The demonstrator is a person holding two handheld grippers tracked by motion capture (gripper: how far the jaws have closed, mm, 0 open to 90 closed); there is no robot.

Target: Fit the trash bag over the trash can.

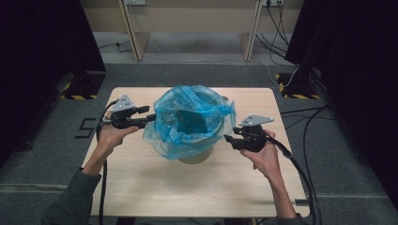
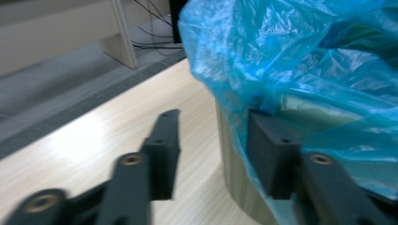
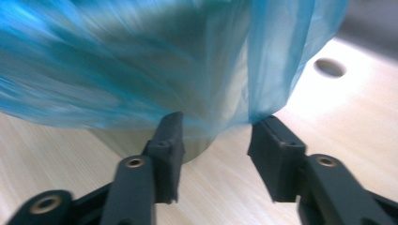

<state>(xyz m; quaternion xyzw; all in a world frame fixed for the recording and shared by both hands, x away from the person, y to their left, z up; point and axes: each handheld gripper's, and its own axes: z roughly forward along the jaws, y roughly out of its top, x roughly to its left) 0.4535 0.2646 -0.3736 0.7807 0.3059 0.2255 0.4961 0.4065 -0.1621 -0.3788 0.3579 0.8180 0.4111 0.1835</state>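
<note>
Item: blue plastic bin liner (image 1: 187,123), translucent and crinkled, fitted into a round pale bin (image 1: 197,157). The bin is stood near the middle of a light wooden table (image 1: 141,183). The liner's mouth is folded outward over the rim and is draped loosely down the bin's wall on all sides; a dark opening is seen at its centre in the high view.

Left gripper (image 1: 149,118): held level at the liner's left side, carried in the person's left hand (image 1: 110,136). In the left gripper view (image 2: 216,154) the jaws are seen parted at a middling width, one on the table side, the other pushed in against the blue film by the bin's wall. Nothing is clamped between them.

Right gripper (image 1: 228,139): held at the liner's right side in the right hand (image 1: 267,157). In the right gripper view (image 3: 216,150) the jaws are seen apart at a middling width, just below the hanging edge of the liner; the film's hem is met by the tip of one jaw, and nothing is pinched.

Also noted: a round hole (image 3: 330,67) in the tabletop beyond the bin.
</note>
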